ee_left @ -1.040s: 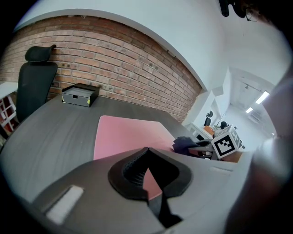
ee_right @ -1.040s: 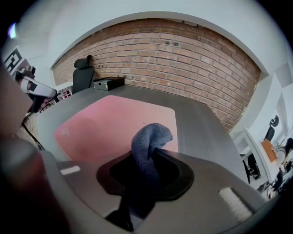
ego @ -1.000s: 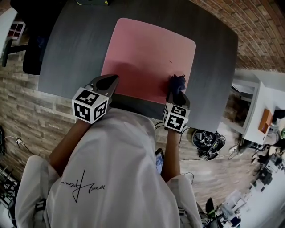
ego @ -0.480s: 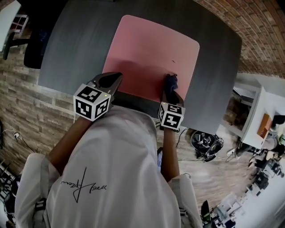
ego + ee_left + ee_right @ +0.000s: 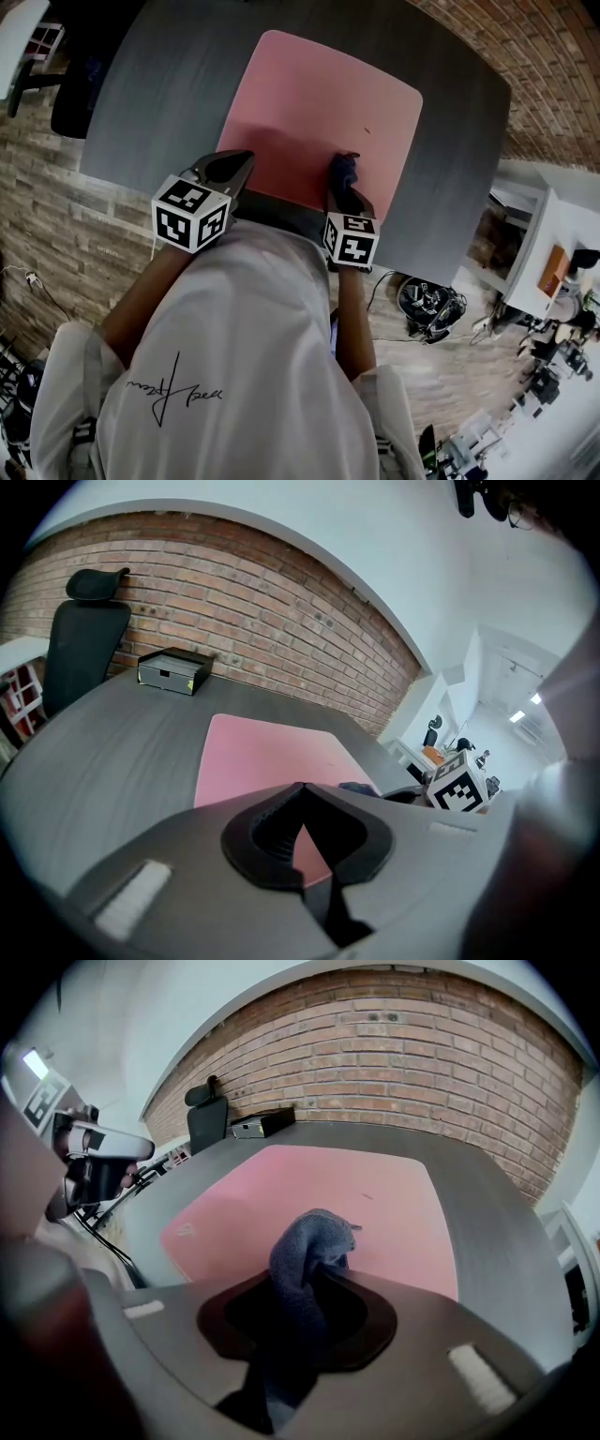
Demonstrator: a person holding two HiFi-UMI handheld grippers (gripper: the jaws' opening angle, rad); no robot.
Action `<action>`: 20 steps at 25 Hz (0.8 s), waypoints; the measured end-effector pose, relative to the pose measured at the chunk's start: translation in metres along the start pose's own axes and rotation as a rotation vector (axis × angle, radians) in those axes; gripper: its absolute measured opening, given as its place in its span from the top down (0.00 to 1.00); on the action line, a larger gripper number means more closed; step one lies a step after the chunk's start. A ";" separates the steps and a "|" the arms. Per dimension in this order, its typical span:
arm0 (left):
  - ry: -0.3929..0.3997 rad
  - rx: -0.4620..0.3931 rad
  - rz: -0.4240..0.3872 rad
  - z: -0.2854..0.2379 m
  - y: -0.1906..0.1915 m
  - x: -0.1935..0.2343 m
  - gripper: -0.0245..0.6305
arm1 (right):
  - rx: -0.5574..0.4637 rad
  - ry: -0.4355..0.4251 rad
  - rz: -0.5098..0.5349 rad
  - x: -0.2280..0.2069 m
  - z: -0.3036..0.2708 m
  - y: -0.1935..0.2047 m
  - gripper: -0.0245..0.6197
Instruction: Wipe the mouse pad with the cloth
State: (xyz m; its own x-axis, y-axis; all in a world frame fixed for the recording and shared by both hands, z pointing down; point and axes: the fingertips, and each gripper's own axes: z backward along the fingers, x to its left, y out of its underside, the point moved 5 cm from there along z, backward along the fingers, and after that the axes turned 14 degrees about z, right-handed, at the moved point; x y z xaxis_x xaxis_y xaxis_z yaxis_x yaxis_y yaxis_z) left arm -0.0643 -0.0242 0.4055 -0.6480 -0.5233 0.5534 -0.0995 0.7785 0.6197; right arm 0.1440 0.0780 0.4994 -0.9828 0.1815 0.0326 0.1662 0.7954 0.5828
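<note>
A pink mouse pad [image 5: 319,103] lies on the dark grey table [image 5: 159,94]. My right gripper [image 5: 342,183] is shut on a dark blue cloth [image 5: 343,169], which presses on the pad's near edge, right of its middle. In the right gripper view the cloth [image 5: 305,1269] bulges out between the jaws over the mouse pad [image 5: 309,1194]. My left gripper [image 5: 234,169] hovers at the pad's near left corner, shut with nothing in it; its tips [image 5: 298,789] meet over the mouse pad [image 5: 262,757].
A black box [image 5: 173,670] sits at the far side of the table by the brick wall. A black office chair [image 5: 84,630] stands at the far left. The table's right part [image 5: 459,141] is bare. A small dark speck [image 5: 366,130] marks the pad.
My right gripper has slid left along the pad's near edge with the cloth. The left gripper has stayed about where it was.
</note>
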 end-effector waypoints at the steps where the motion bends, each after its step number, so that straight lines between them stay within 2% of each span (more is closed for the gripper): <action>1: -0.001 -0.001 0.001 0.000 0.000 0.000 0.94 | -0.001 -0.008 0.001 0.001 -0.001 -0.001 0.81; 20: -0.008 -0.003 -0.012 0.005 -0.001 0.003 0.94 | -0.003 -0.113 0.049 0.030 -0.018 -0.017 0.81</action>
State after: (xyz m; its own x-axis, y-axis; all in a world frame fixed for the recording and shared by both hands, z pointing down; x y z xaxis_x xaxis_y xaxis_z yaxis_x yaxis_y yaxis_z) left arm -0.0699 -0.0251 0.4043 -0.6526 -0.5301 0.5414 -0.1050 0.7709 0.6282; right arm 0.1106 0.0590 0.5049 -0.9582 0.2844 -0.0301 0.2138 0.7823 0.5850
